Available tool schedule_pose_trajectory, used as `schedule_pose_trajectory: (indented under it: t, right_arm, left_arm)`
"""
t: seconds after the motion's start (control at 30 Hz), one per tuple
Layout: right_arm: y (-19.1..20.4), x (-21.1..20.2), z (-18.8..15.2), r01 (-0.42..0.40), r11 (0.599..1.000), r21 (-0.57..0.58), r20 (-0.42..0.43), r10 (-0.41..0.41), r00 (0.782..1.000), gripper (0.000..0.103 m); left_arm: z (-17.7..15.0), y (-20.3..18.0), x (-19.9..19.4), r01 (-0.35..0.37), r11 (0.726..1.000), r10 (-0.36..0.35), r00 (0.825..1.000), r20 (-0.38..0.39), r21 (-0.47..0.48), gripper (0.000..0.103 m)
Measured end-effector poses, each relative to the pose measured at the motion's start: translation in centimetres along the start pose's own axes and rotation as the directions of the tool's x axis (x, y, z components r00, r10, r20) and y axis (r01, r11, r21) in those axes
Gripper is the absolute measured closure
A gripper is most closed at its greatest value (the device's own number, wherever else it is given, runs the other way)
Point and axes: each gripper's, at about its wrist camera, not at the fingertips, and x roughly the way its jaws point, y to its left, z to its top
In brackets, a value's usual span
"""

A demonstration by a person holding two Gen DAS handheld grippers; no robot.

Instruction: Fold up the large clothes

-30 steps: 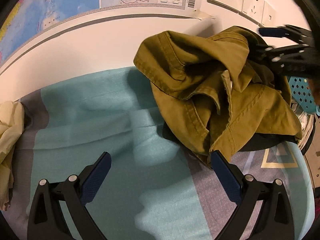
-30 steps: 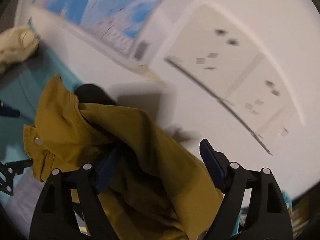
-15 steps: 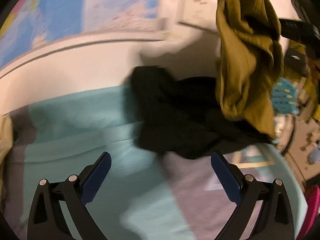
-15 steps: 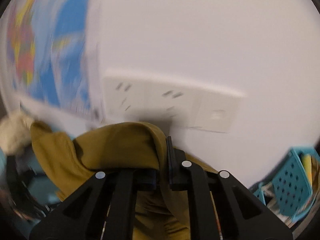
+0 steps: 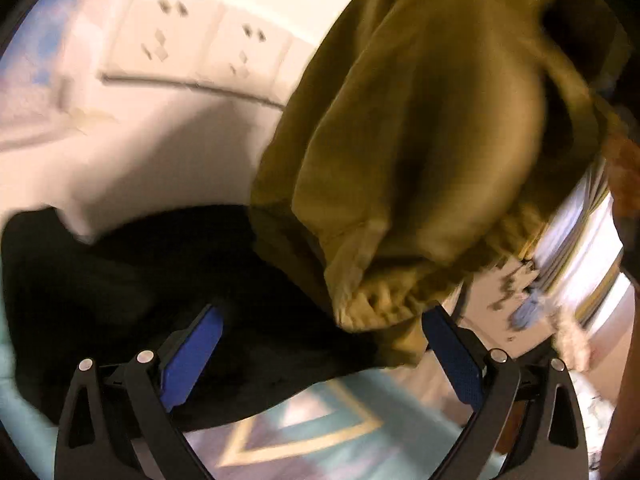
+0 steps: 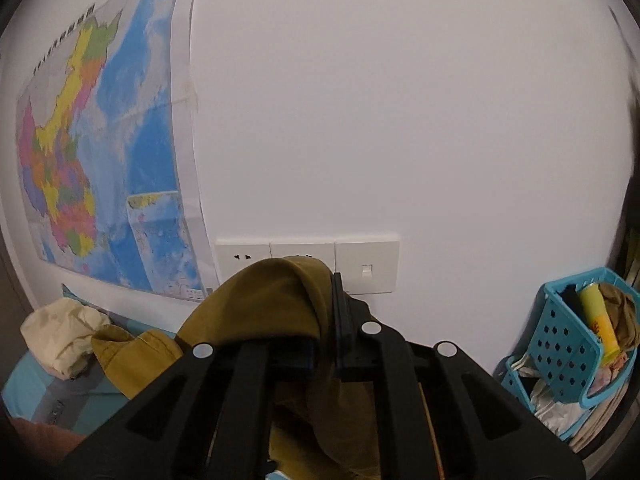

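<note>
Left gripper (image 5: 320, 336) agape, right gripper (image 6: 326, 320) clamped.

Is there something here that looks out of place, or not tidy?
Yes. A black garment lies crumpled on the bed cover instead of spread flat. The olive jacket hangs bunched from the right tongs. A cream cloth sits wadded by the wall. Nothing looks damaged or spilled.

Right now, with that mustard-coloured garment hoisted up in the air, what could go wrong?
1. The right tool pinches only a small fold of the olive garment; its hanging weight might pull it free.
2. The garment's hem dangles onto the black garment below and could drag it along.
3. The left tool is open near that hem and may catch both garments.
</note>
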Motion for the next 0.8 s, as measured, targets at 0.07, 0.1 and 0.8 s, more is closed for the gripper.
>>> schedule_pose_trajectory:
  t: [0.07, 0.1, 0.8]
  right_arm:
    - [-0.6, -0.9, -0.1, 0.016, 1.0, 0.002, 0.01, -0.016, 1.0, 0.097]
    - [-0.9, -1.4, -0.1, 0.016, 1.0, 0.001, 0.014, -0.016, 1.0, 0.097]
    - [4.2, -31.4, 9.9, 0.065, 0.996, -0.056, 0.421, -0.035, 0.907, 0.097]
  left_arm:
    - [0.2, 0.5, 1.3, 0.04, 0.998, -0.041, 0.999, -0.032, -0.049, 0.054]
    - [0.5, 0.5, 1.7, 0.06, 0.996, -0.062, 0.998, -0.031, -0.061, 0.066]
    - [14.3, -6.4, -38.3, -0.226, 0.951, 0.08, 0.837, 0.541, 0.209, 0.103]
